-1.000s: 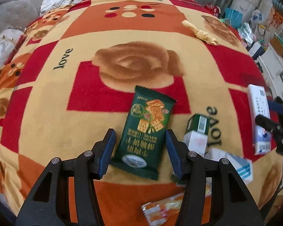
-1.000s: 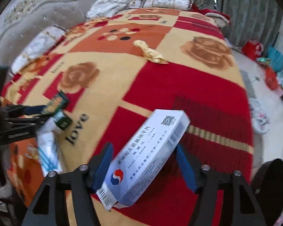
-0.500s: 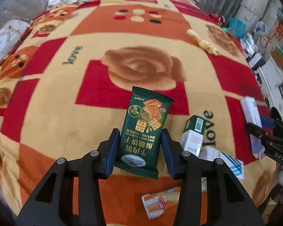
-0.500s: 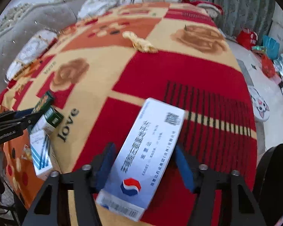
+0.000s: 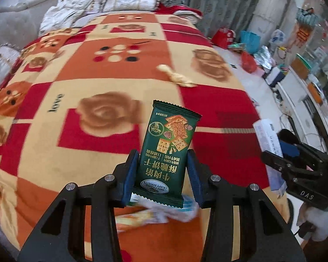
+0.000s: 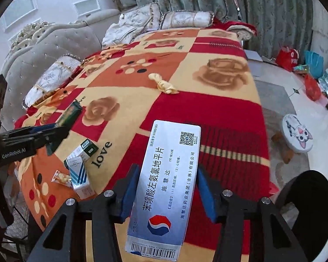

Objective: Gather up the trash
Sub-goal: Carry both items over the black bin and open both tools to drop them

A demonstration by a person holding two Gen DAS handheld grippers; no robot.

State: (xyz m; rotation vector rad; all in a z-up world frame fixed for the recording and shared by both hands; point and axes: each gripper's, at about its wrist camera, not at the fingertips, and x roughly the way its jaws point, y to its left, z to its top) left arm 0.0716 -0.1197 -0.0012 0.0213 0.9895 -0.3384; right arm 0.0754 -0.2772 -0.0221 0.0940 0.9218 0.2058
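Both packs hang above the patterned bed blanket [image 5: 111, 69]. The left gripper [image 5: 163, 172] has its jaws pinched on the dark green foil biscuit packet [image 5: 168, 148]; slick foil might slide out. The right gripper [image 6: 166, 187], jaws just narrowed, clamps the long white cardboard medicine box [image 6: 166, 185] low down, so it could pivot loose.

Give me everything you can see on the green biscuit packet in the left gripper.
The green biscuit packet is a dark green, glossy plastic wrapper with crimped, serrated ends, printed with cracker pictures, gold Chinese lettering and "Crispy Biscuits" on an oval label. It looks sealed and flat. The left gripper pinches its lower half between blue-padded fingers, so it stands tilted up, clear of the patterned blanket. Nothing else visibly touches it.
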